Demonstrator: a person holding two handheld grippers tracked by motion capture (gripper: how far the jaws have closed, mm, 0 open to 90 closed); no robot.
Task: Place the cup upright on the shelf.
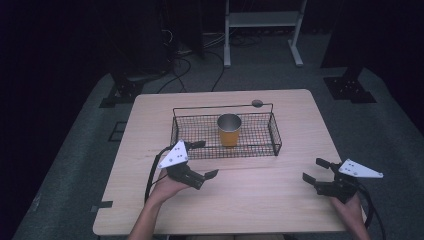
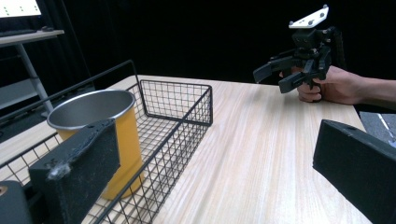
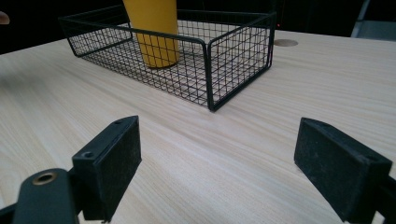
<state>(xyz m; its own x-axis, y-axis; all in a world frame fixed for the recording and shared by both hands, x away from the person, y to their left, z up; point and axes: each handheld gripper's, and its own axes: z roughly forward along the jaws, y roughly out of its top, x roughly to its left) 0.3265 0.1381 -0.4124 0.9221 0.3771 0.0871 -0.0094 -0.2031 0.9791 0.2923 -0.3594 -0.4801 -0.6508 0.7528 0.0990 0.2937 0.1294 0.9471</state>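
Yellow cup (image 1: 229,131) upright in wire basket (image 1: 260,150). We hold left tongs (image 1: 201,159) spread at its 8 o'clock for approach; right tongs (image 1: 316,170) spread, parked at 4 o'clock.

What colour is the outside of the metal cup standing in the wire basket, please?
Yellow-orange outside, with a bare silver rim and inside: the metal cup shows best in the left gripper view.

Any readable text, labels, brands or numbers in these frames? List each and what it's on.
None can be read.
Yellow metal cup in the black wire basket: plain side, no print visible.
Bright screen at the top left of the left gripper view: small green marks, too small to read.
Grey three-cornered plates on the left gripper and right gripper: dots, no lettering.
Light wooden table: bare of print.
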